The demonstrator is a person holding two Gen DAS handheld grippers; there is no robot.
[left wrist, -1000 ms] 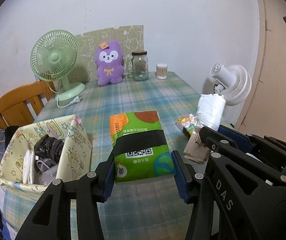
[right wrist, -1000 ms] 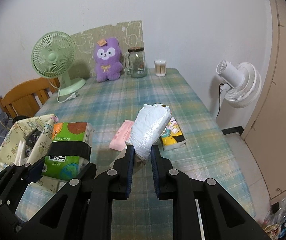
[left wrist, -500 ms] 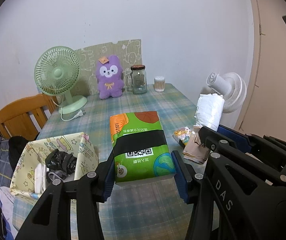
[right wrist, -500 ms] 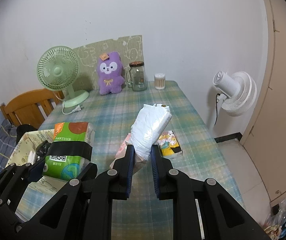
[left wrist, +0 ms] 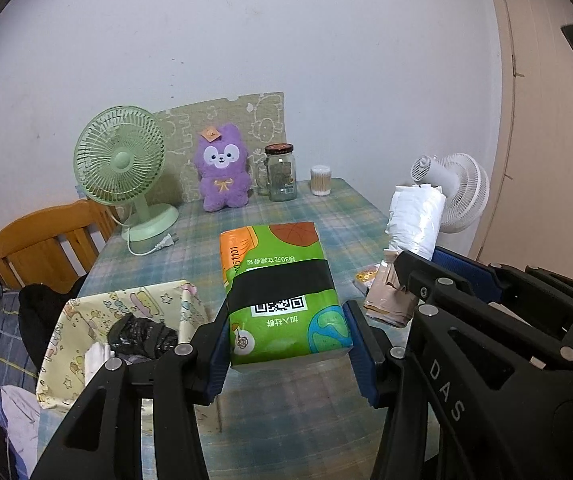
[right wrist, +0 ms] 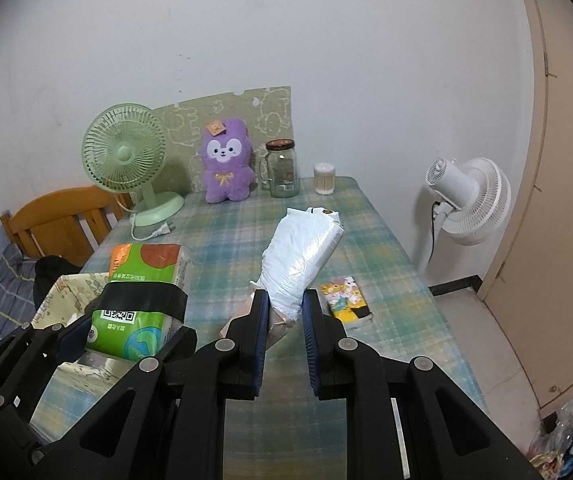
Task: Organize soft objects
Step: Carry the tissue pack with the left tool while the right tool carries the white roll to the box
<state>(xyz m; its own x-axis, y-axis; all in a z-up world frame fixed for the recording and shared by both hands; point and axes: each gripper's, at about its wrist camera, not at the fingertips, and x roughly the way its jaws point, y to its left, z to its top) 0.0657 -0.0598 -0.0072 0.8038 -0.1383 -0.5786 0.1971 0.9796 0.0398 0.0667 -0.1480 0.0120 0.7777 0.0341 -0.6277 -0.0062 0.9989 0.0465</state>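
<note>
Both grippers have risen since the earlier frames: the table [left wrist: 158,272] and everything on it now sit lower and smaller in both views, and more of the wall shows above. The loads have not shifted in the fingers.

In the left wrist view the left gripper [left wrist: 288,346] has its blue fingers [left wrist: 360,354] clenched on the near end of a green tissue pack [left wrist: 282,288], held lengthwise and clear of the table. Below and to its left stands a yellow cartoon-print fabric bin [left wrist: 70,320], holding a crumpled black plastic bag [left wrist: 140,332] and some white items.

In the right wrist view the right gripper [right wrist: 284,324] squeezes the narrow near end of a white plastic-wrapped roll [right wrist: 300,252] between nearly closed fingers [right wrist: 260,320]; the roll slants up and away to the right. Under it a tan packet [right wrist: 242,312] lies on the table, and just to the right lies a small pack with a yellow cartoon print [right wrist: 346,296].

At the far edge, unchanged, stand a green desk fan [right wrist: 126,160], a purple plush toy [right wrist: 226,168], a glass jar [right wrist: 282,170] and a cotton swab tub [right wrist: 323,178]. A white floor fan [right wrist: 470,200] stands off the right side, and a wooden chair [right wrist: 62,220] on the far left.
</note>
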